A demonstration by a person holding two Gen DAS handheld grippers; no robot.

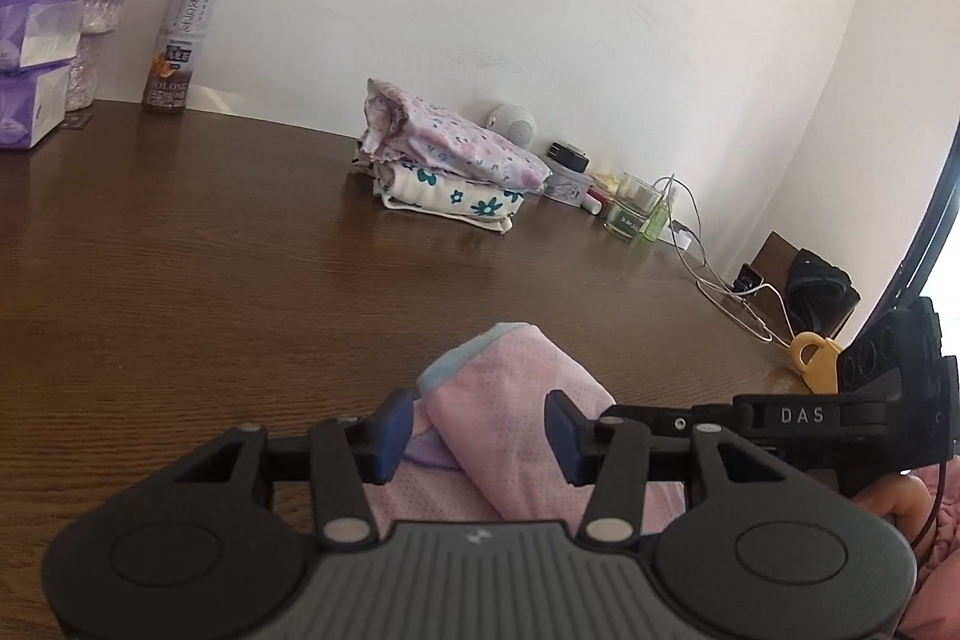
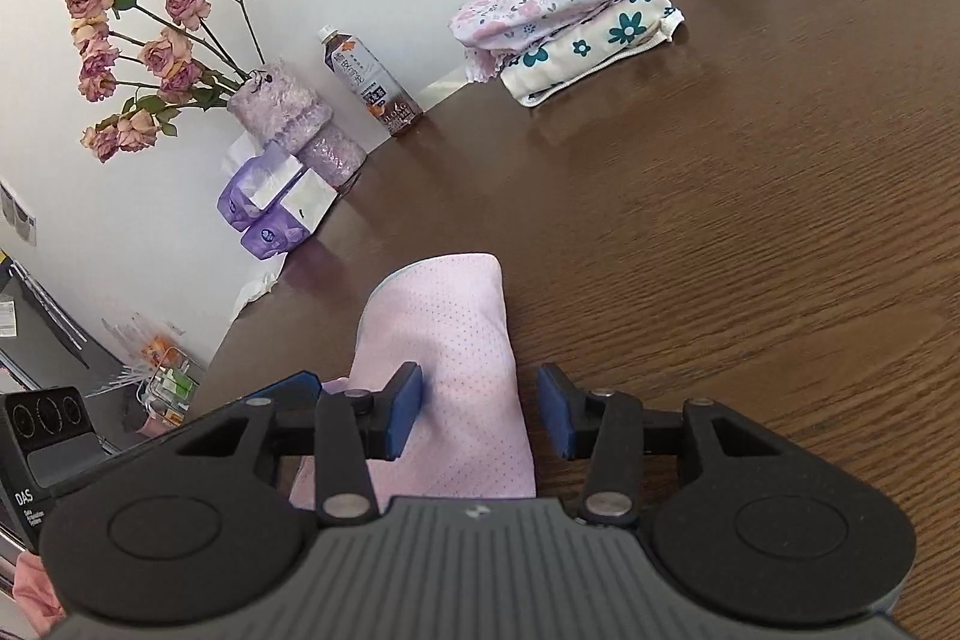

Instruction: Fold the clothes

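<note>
My left gripper (image 1: 480, 427) has its fingers spread, the folded pink dotted cotton garment (image 1: 510, 418) lying between the blue pads without being pinched. My right gripper (image 2: 479, 415) is likewise spread; its left pad touches the garment's edge, its right pad stands clear. The garment rests on the dark brown wood-grain bench (image 1: 210, 250) at its near edge. Farther back lies a stack of two folded floral garments (image 1: 450, 166). A brown tea bottle (image 1: 180, 34) stands by the wall.
</note>
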